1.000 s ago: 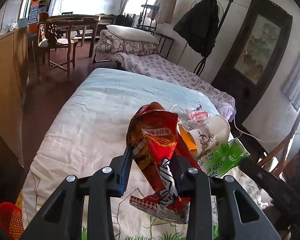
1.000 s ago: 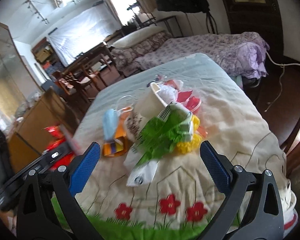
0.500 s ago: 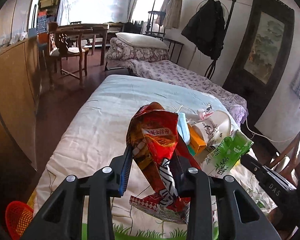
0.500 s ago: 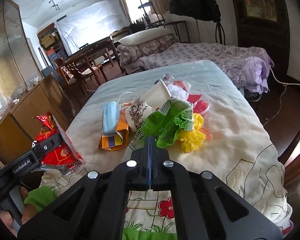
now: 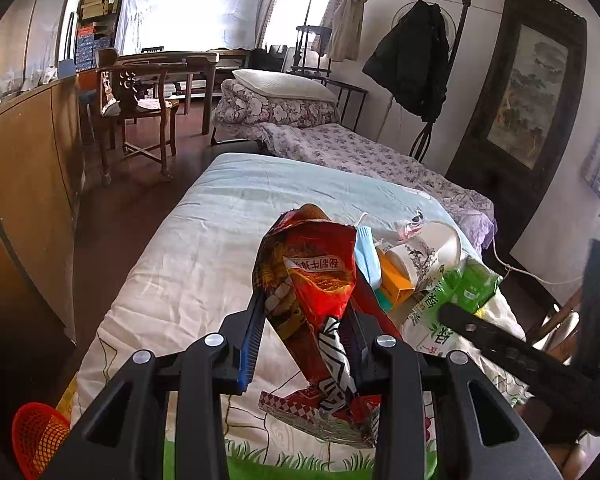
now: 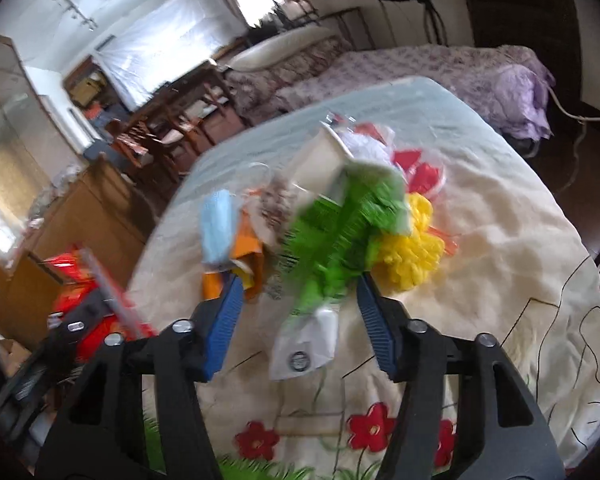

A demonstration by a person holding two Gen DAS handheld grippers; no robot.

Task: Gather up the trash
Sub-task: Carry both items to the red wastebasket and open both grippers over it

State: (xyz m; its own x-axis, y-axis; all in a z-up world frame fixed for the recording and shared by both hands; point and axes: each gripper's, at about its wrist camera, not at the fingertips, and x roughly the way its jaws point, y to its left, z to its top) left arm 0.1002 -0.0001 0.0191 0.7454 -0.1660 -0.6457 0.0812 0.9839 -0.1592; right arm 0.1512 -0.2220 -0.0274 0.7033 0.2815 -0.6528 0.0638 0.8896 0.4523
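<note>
1. Two pieces of trash matter at this moment: a red snack bag (image 5: 316, 292), pinched between the blue pads of the left gripper (image 5: 306, 344) and lifted above the bed (image 5: 204, 248), and a green wrapper (image 6: 340, 232) lying in the heap of litter on the quilt.
2. By my reading, the step in hand is the second pickup, with the first piece already secured.
3. Pointing straight at the green wrapper, the right gripper (image 6: 300, 316) has its jaws spread wide; the wrapper's white lower end sits between the fingertips, with gaps on both sides. This view is blurred, so contact cannot be judged.
4. Next, the move likely calls for easing forward and closing on the wrapper's narrow waist, without snagging its neighbours.
5. Just beside the wrapper lie a yellow crumpled piece (image 6: 412, 252), a blue face mask (image 6: 218, 224), an orange carton (image 6: 248, 248) and a paper cup (image 5: 424, 246).
6. Down on the floor, left of the bed, stands a red mesh basket (image 5: 40, 436), plausibly the destination.
</note>
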